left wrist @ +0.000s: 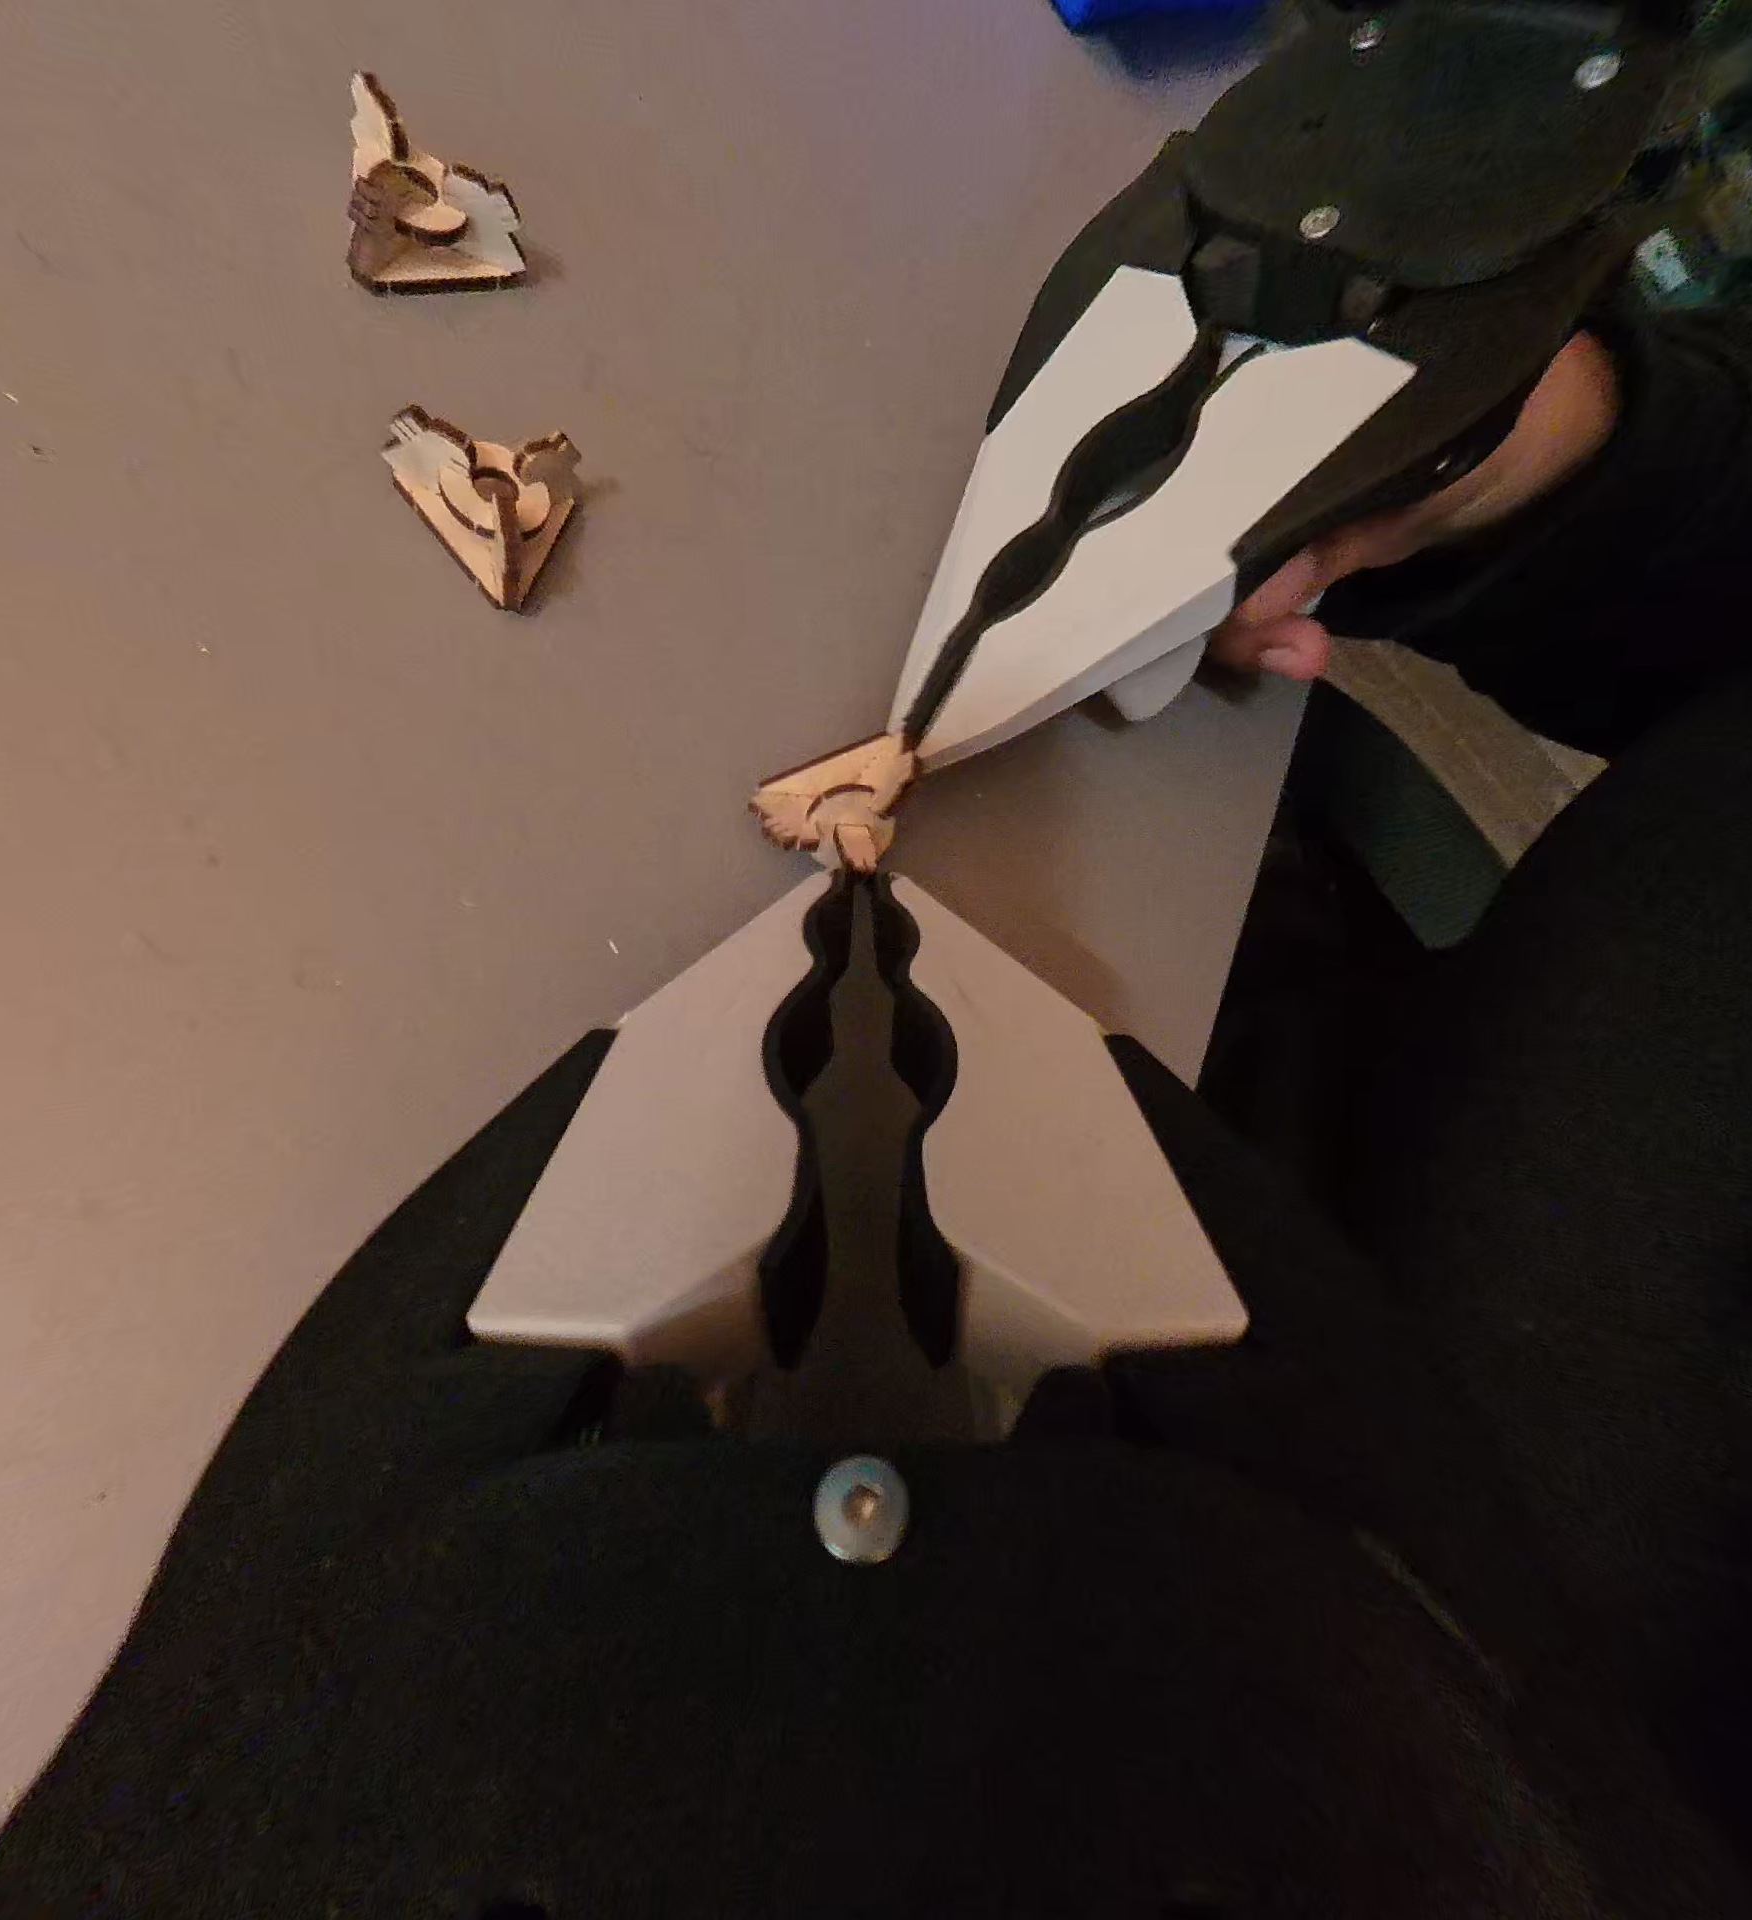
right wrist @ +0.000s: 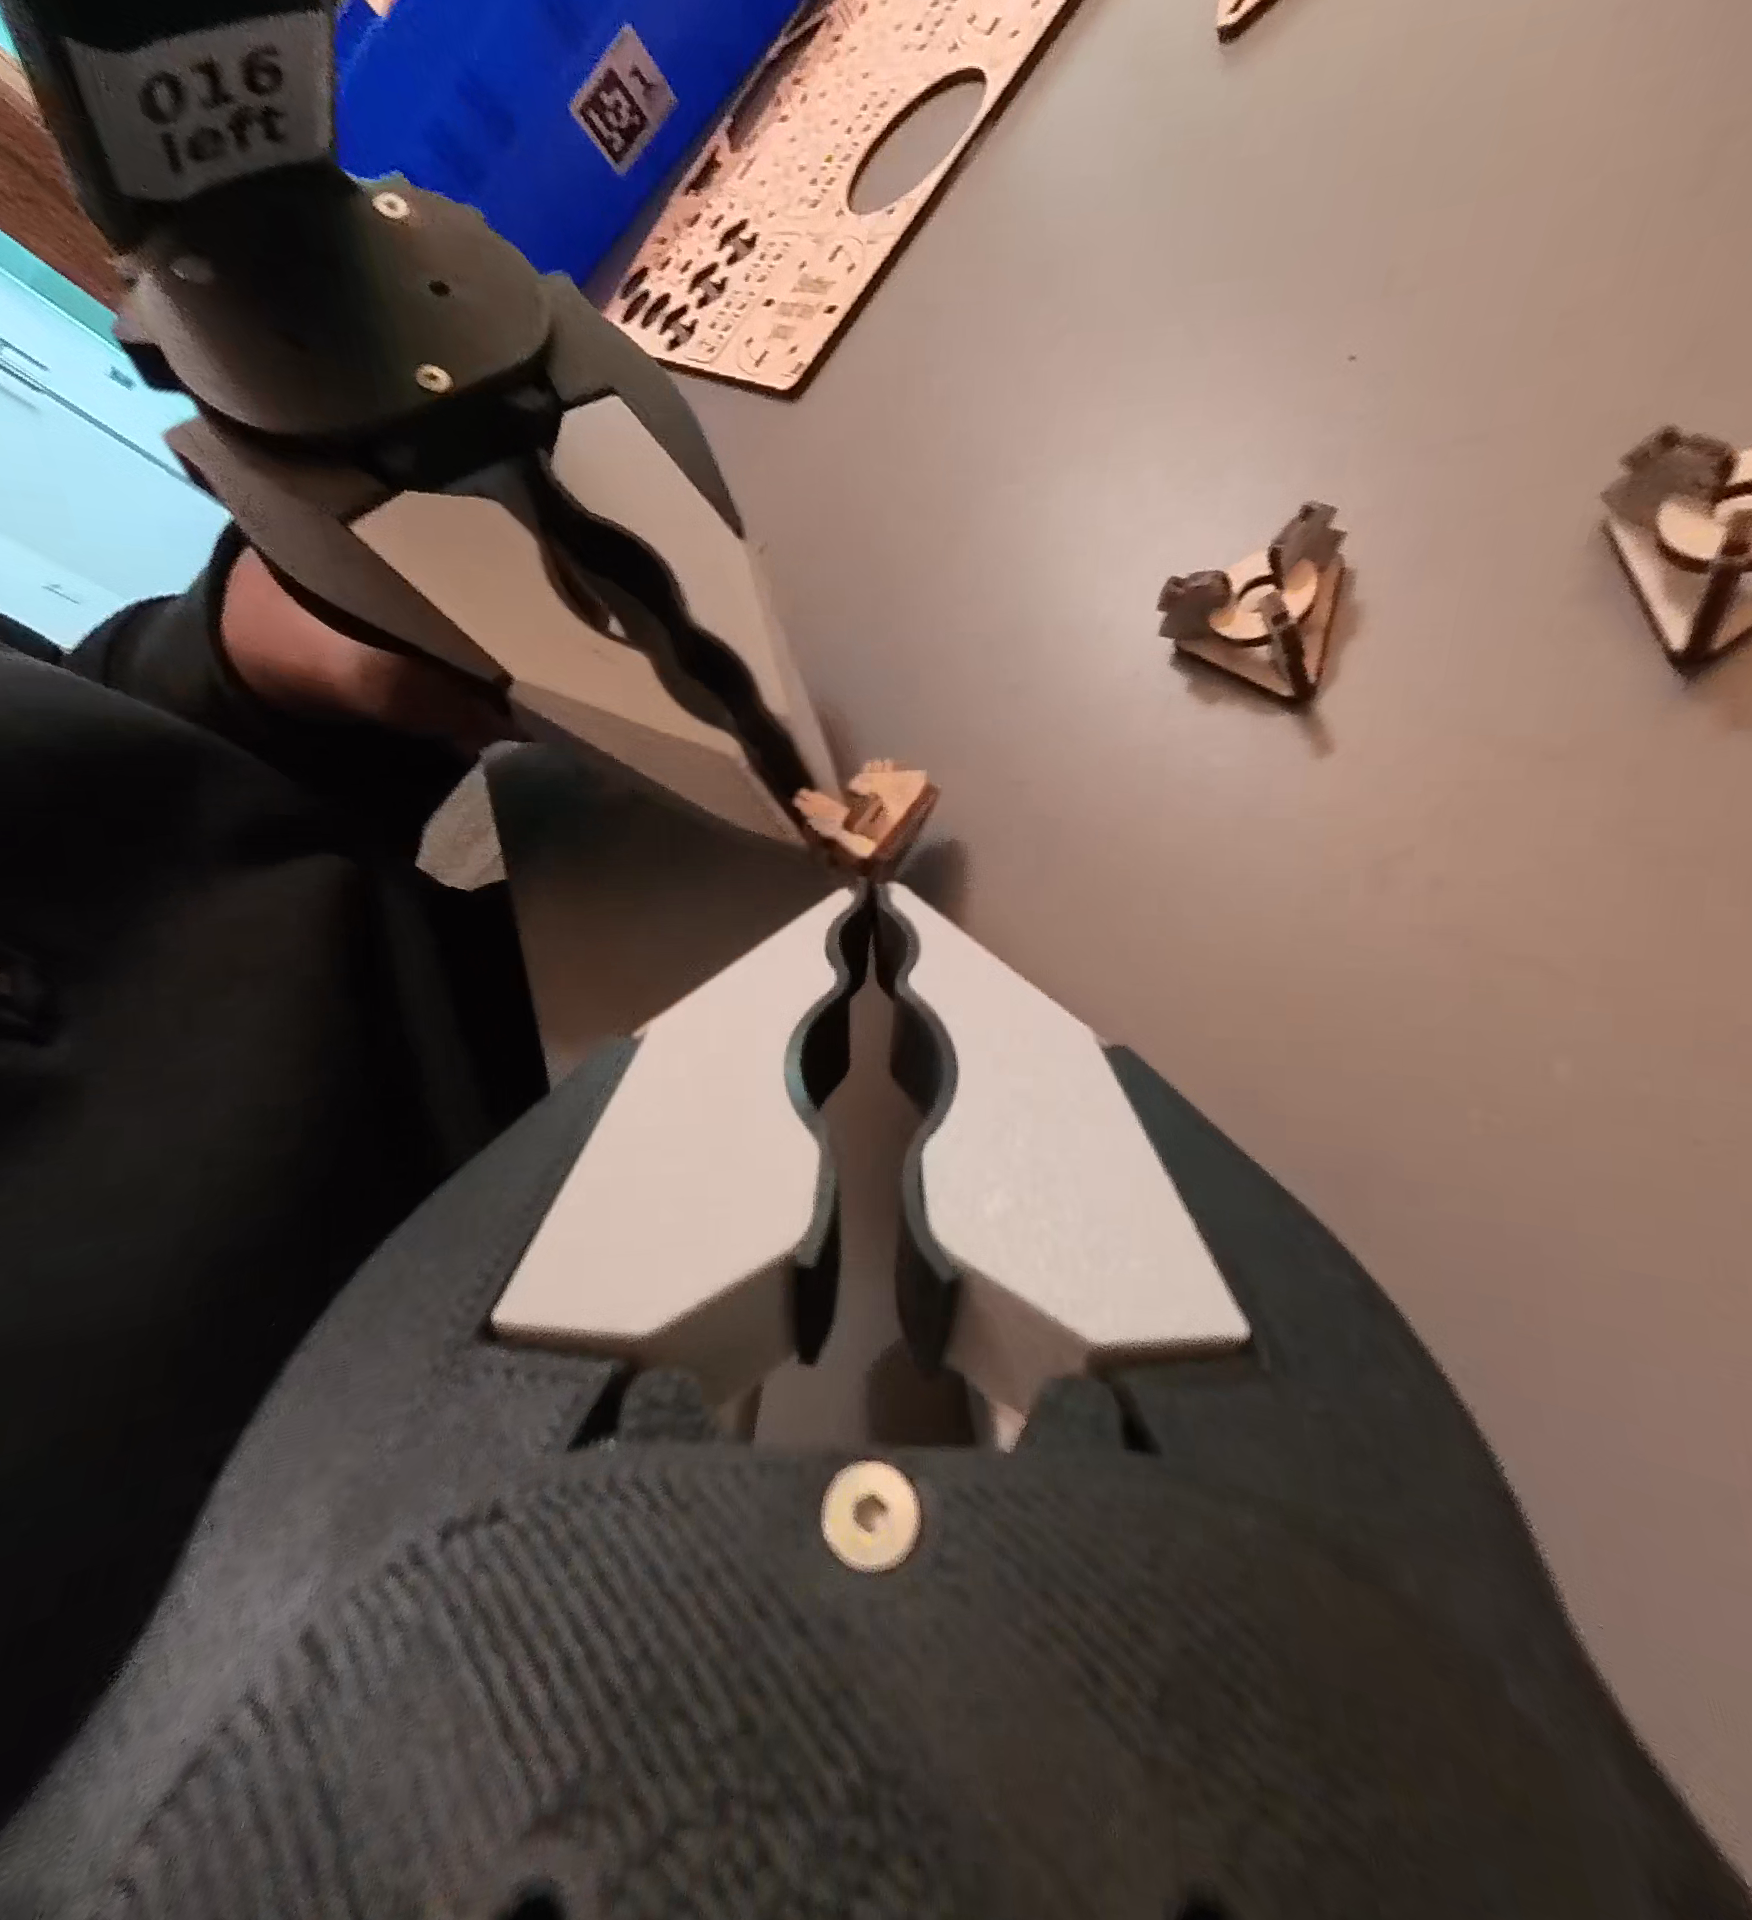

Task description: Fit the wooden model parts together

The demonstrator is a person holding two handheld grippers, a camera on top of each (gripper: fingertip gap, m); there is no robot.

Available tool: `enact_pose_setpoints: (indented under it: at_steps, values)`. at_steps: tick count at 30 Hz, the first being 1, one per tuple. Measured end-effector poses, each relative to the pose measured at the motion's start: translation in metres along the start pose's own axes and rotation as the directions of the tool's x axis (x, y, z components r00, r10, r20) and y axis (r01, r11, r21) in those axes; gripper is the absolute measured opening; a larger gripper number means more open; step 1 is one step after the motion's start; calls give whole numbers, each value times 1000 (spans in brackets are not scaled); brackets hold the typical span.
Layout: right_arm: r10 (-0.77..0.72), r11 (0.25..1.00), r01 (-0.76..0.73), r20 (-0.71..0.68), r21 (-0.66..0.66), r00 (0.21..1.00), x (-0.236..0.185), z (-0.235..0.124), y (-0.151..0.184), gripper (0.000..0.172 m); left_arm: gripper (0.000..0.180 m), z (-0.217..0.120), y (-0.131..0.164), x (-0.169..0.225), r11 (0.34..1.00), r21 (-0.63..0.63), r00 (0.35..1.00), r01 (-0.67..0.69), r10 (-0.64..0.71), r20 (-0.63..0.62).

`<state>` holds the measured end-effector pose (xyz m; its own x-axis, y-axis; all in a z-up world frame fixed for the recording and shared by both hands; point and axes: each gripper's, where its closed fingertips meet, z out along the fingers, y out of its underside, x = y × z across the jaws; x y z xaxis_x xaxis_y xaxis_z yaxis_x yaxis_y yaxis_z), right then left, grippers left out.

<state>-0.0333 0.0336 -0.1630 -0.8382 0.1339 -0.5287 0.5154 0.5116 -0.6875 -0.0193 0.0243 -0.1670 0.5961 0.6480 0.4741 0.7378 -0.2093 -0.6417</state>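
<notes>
A small pale wooden model (left wrist: 830,805) hangs just above the grey table (left wrist: 228,935), held between both grippers. My left gripper (left wrist: 856,878) is shut on a small wooden piece (left wrist: 859,844) that sticks out of the model's flat winged part. My right gripper (right wrist: 870,888) is shut on a corner of that winged part (right wrist: 877,826). In the left wrist view the right gripper (left wrist: 908,743) comes in from the upper right. In the right wrist view the left gripper (right wrist: 812,808) comes in from the upper left.
Two assembled wooden models (left wrist: 430,203) (left wrist: 487,509) stand on the table to the far left; they also show in the right wrist view (right wrist: 1256,613) (right wrist: 1724,551). A cut-out wooden sheet (right wrist: 851,177) and a blue box (right wrist: 498,104) lie at the back. The table edge (left wrist: 1256,883) and a person's dark clothing are close by. Only a small space, under 4 cm, lies between the two pairs of fingers.
</notes>
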Motion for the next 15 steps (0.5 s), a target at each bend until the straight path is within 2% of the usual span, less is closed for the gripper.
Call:
enact_pose_setpoints:
  at_steps: [4, 7, 11, 15]
  values:
    - [-59, 998, 57, -83, -28, 995, 11, -4, 3, 4, 3, -2, -7, 1, 999, 24, 999, 35, -34, -25]
    - [-208, 978, 205, -171, -35, 963, 18, -9, -1, 9, 4, -2, -10, 0, 1000, 24, 1000, 18, -17, -14]
    - [-436, 899, 435, -236, -59, 868, 18, -14, -5, 5, 9, 0, -4, -5, 998, -43, 998, -44, 46, 47]
    - [-600, 792, 608, -259, -57, 757, 16, -17, -15, 0, 13, 0, -6, -8, 995, -43, 990, -92, 96, 99]
